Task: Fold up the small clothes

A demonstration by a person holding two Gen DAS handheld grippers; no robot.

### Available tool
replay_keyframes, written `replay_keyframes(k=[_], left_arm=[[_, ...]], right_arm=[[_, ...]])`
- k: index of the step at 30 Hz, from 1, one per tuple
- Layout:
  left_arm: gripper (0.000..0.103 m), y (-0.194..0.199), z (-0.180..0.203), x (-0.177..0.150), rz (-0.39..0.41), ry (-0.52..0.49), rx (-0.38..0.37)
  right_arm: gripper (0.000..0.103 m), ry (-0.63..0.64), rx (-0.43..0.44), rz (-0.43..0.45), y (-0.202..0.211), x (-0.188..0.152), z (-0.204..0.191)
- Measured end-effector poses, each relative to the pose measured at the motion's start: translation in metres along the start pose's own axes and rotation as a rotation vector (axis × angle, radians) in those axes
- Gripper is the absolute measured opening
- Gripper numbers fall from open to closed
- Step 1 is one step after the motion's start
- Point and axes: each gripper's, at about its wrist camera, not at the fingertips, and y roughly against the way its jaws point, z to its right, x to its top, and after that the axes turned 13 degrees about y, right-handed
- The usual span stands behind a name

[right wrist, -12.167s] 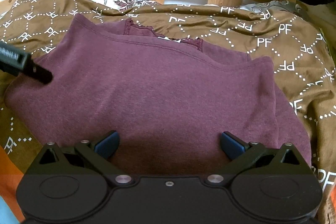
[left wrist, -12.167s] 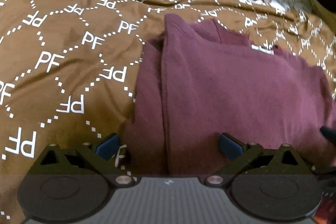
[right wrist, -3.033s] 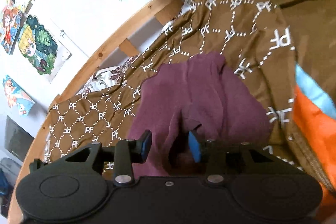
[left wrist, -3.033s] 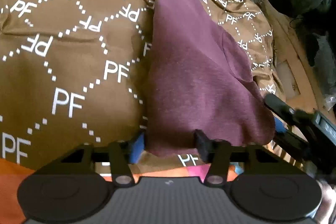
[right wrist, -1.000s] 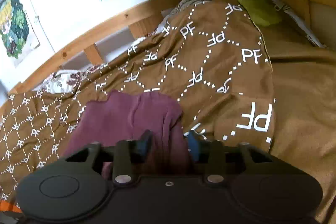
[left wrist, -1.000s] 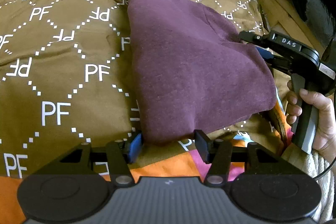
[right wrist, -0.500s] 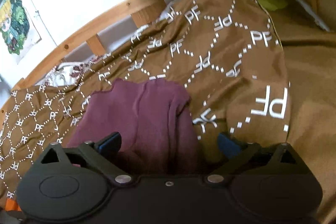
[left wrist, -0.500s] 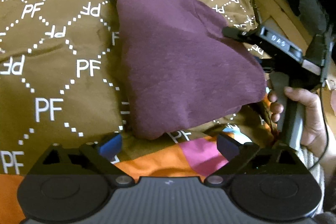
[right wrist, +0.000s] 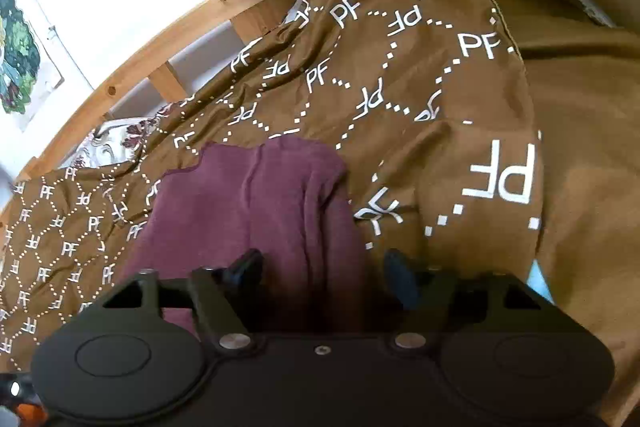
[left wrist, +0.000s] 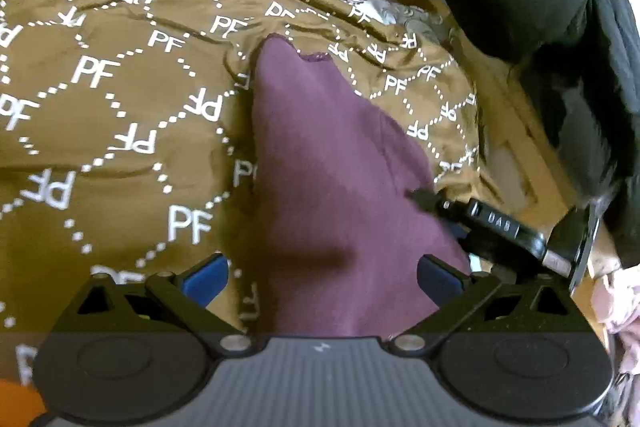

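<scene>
Both my grippers, left (left wrist: 322, 273) and right (right wrist: 322, 269), have just released the folded maroon top (left wrist: 332, 163); jaws open, right narrowing.

Left gripper (left wrist: 322, 273) spread wide, jaws just opened, pads clear of cloth. Right gripper (right wrist: 320, 269) half-spread, jaws just narrowed, pointed downward.

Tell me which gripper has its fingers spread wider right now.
The left gripper: its blue-padded fingers stand fully apart either side of the maroon garment. The right gripper is narrower, having just been closing.
</scene>
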Motion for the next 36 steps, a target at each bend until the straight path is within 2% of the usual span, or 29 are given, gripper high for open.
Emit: replay_keyframes(k=[4, 8, 13, 17, 19, 24, 27, 30, 33, 36], left_arm=[[0.102, -0.017, -0.008, 0.004, -0.004, 0.037, 0.008], [0.102, -0.037, -0.017, -0.001, -0.062, 0.071, 0.036], [0.102, -0.049, -0.006, -0.014, -0.057, -0.039, 0.089], [0.102, -0.052, 0.000, -0.018, -0.056, -0.073, 0.105], [0.102, -0.052, 0.001, -0.018, -0.060, -0.073, 0.104], [0.102, -0.048, 0.001, -0.018, -0.065, -0.068, 0.096], [0.102, -0.040, -0.004, -0.013, -0.047, -0.015, 0.032], [0.102, -0.029, -0.011, -0.004, 0.005, 0.052, -0.036], [0.102, -0.024, -0.023, 0.004, 0.041, 0.122, -0.059], [0.101, -0.030, -0.037, 0.011, 0.029, 0.202, -0.058]], right_arm=[[0.062, 0.025, 0.006, 0.024, 0.000, 0.003, -0.004], [0.063, -0.002, 0.040, 0.040, -0.006, 0.006, -0.002], [0.072, -0.014, 0.051, -0.001, -0.023, 0.008, -0.001], [0.073, 0.029, 0.047, -0.008, -0.027, 0.007, -0.008], [0.061, 0.053, 0.044, -0.015, -0.028, 0.007, -0.012], [0.050, 0.102, 0.040, -0.020, -0.026, 0.006, -0.019], [0.049, 0.114, 0.034, -0.022, -0.026, 0.005, -0.019], [0.049, 0.106, 0.036, -0.027, -0.027, 0.005, -0.018], [0.049, 0.096, 0.038, -0.033, -0.028, 0.005, -0.016], [0.051, 0.091, 0.039, -0.037, -0.029, 0.005, -0.016]])
